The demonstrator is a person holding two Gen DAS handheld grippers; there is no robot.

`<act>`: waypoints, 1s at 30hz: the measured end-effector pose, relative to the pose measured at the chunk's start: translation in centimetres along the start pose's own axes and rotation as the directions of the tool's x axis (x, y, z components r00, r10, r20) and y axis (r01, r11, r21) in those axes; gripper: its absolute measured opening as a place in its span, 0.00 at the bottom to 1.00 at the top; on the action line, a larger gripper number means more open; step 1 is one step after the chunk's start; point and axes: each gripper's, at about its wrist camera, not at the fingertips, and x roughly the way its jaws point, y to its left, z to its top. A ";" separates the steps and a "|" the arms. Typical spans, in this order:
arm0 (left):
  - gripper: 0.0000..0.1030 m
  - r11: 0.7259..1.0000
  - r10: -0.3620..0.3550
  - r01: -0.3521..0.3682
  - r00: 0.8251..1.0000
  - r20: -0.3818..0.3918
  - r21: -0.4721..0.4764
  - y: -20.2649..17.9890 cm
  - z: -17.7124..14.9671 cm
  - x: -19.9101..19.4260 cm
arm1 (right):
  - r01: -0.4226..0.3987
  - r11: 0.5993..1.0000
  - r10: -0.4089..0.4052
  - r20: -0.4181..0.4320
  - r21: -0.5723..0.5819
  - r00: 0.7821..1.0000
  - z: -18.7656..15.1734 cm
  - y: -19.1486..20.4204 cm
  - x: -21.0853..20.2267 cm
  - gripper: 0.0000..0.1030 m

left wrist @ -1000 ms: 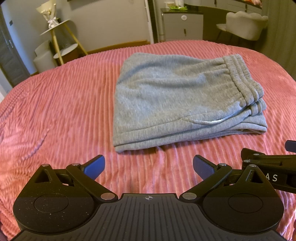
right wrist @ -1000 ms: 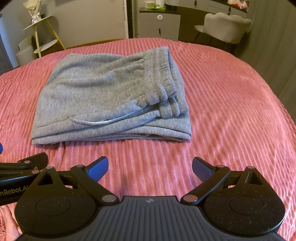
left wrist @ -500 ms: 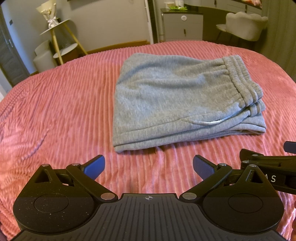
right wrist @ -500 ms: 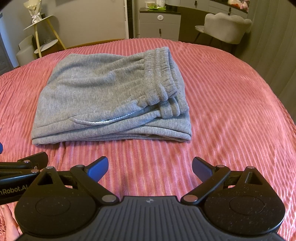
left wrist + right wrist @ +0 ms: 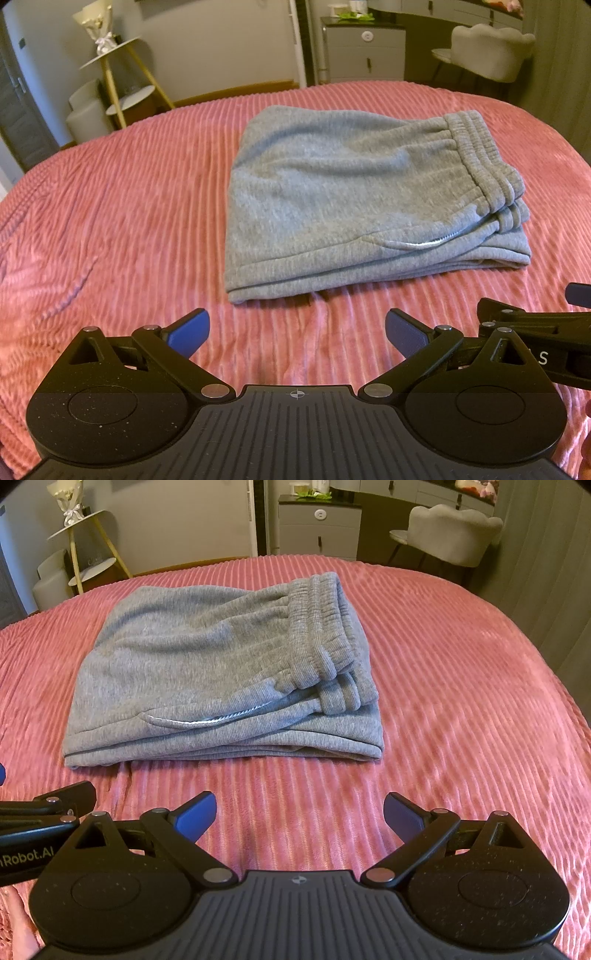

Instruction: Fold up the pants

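The pants [image 5: 347, 192], grey sweatpants, lie folded into a thick rectangle on the bed [image 5: 122, 221], which is covered with a ribbed pink bedspread. In the left wrist view the elastic waistband [image 5: 480, 155] sits on the pile's right side, a pocket zipper [image 5: 424, 242] glints along the near right part, and the stacked folded edges face the camera. The left claw [image 5: 297, 332] hovers over bare bedspread just short of the pile's near edge, its blue-padded fingers [image 5: 188, 330] spread wide with nothing between them. Part of the right claw [image 5: 532, 325] pokes in from the right edge, close beside it. Behind the bed stand a round side shelf [image 5: 118, 70] with yellow legs, a grey cabinet [image 5: 365, 51] and a pale upholstered chair [image 5: 491, 48].

In the right wrist view the pants [image 5: 221, 672] lie ahead and a little left of centre, the waistband [image 5: 325, 635] on the right of the pile and the zipper [image 5: 207, 720] near the front. The right claw [image 5: 299, 812] is also stretched wide and empty, poised over the bedspread [image 5: 461, 701] in front of the pile without touching it. The left claw [image 5: 48, 805] shows at the left edge. The same shelf [image 5: 77, 528], cabinet [image 5: 317, 528] and chair [image 5: 454, 531] stand beyond the bed.
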 end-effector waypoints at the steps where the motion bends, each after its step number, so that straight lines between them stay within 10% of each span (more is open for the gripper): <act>1: 1.00 1.000 0.000 0.000 1.000 0.000 0.001 0.0 0.0 0.0 | 0.001 1.000 -0.001 0.001 0.000 1.000 0.0 0.0 0.0 0.95; 30: 1.00 1.000 -0.009 0.009 1.000 0.000 -0.019 -0.1 0.2 -0.4 | 0.014 1.000 -0.014 0.006 -0.017 1.000 0.0 0.1 -0.2 0.95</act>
